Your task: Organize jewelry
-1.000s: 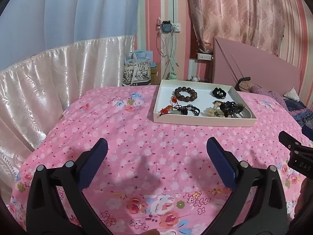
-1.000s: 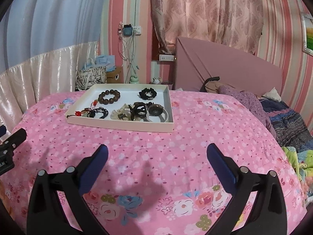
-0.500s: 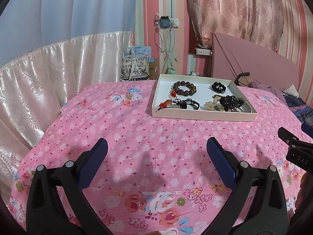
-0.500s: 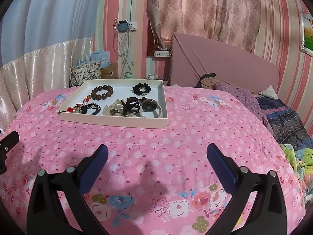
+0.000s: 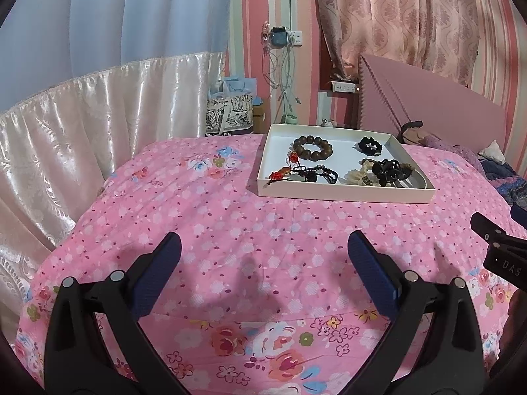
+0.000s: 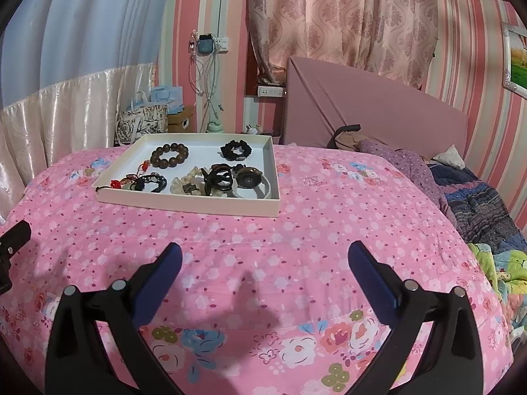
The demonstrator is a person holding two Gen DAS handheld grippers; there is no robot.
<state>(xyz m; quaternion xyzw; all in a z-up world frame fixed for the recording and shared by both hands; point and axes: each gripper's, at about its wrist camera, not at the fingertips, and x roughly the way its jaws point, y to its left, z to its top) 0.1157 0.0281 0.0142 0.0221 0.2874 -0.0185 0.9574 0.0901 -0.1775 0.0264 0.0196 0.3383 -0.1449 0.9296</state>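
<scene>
Left gripper (image 5: 263, 247) and right gripper (image 6: 263, 256) both spread wide, empty, over pink floral bedspread (image 5: 230, 217). Farther on it, white tray (image 6: 184, 204) holding wooden bead bracelet (image 6: 169, 155), black scrunchie (image 6: 235, 150), claw clip (image 6: 219, 174). Beyond: satin curtain (image 5: 98, 105), striped wall. Only right view shows framed picture (image 6: 517, 59).

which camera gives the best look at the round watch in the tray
The right wrist view: the watch lies face-up near the tray's right front corner, dial visible. In the left wrist view the black hair claw mostly hides it.
</scene>
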